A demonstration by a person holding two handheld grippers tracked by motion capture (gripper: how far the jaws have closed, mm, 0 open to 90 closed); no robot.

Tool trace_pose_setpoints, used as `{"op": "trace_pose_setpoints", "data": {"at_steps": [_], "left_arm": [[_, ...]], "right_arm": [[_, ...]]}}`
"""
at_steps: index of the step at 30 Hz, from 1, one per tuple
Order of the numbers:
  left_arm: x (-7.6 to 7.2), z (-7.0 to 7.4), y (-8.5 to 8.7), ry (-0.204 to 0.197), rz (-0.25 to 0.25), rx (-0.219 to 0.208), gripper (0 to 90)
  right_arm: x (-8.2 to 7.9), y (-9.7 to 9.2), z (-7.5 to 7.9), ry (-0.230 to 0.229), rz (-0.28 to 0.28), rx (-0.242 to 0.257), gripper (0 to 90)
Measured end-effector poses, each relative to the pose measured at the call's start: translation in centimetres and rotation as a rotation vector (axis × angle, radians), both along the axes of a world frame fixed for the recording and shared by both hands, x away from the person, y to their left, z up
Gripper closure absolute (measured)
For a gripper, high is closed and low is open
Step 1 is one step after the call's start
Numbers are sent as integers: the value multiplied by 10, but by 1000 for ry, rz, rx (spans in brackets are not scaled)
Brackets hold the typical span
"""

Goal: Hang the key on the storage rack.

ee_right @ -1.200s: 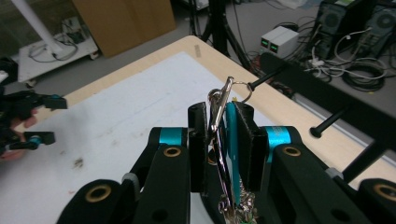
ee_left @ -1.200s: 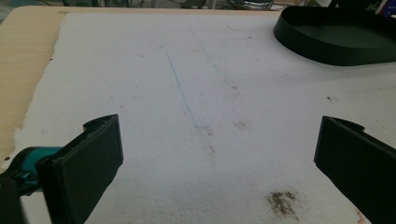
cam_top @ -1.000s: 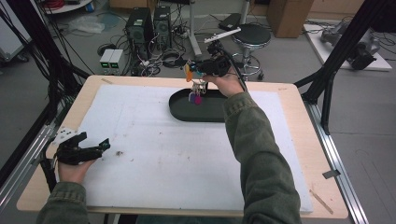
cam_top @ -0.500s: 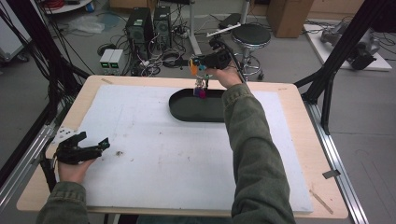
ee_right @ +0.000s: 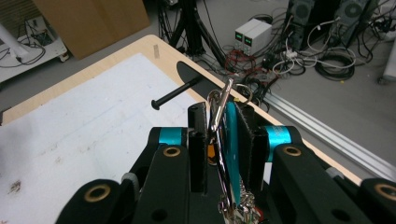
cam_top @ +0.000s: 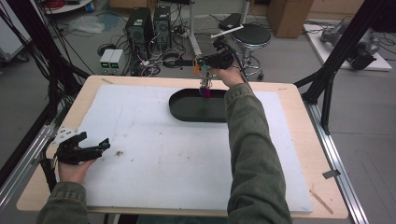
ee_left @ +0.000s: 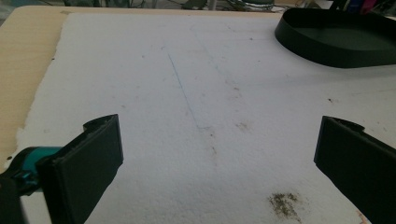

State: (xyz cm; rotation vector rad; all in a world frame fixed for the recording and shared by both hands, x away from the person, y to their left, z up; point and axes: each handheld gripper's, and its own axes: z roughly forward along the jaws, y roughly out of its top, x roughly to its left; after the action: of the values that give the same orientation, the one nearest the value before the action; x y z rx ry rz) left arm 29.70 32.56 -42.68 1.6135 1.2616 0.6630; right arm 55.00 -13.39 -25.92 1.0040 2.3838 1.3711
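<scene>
Overhead, we see a person at a wooden surface (cam_top: 299, 154) covered by a white foam sheet (cam_top: 187, 154), one two-jaw gripper in each hand. The right gripper (cam_top: 205, 81) is held out over the far edge, above the far rim of a black oval tray (cam_top: 196, 106) that lies on the sheet toward the back. Its jaws are clenched on a bunch of keys (ee_right: 223, 140): in the right gripper view we see a metal key ring and a teal tag pinched flat between the two black pads, with the ring poking out past the jaw tips and more metal pieces dangling below. From above, a small pink and purple bit of the bunch hangs from the jaws right over the tray. So the keys sit directly above the tray's far side, and the tray's long axis runs left to right across the surface. We judge that the next move turns on this vertical line: the tray lies straight below the jaws, so lowering and releasing would land the keys inside it. The left gripper (cam_top: 84, 149) rests low at the near left corner, well apart from the tray, its jaws spread wide and released over bare foam (ee_left: 205, 116). The right hand is plainly the nearer one.
</scene>
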Motion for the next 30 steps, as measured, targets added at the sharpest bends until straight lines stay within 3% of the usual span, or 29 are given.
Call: {"op": "trace_pose_setpoints", "data": {"at_steps": [3, 11, 14, 28, 30], "left_arm": [[0, 0, 0, -1, 0, 0, 17], [0, 0, 0, -2, 1, 1, 17], [0, 0, 0, 1, 0, 2, 17], [0, 0, 0, -3, 2, 0, 17], [0, 0, -1, -3, 2, 2, 17]], "right_arm": [[2, -1, -1, -3, 1, 10, 767], [5, 6, -8, -10, -3, -38, 748], [5, 6, -7, -11, -7, -19, 750], [-11, -6, 5, -21, -35, 37, 366], [-14, -7, 5, -21, -38, 38, 279]]}}
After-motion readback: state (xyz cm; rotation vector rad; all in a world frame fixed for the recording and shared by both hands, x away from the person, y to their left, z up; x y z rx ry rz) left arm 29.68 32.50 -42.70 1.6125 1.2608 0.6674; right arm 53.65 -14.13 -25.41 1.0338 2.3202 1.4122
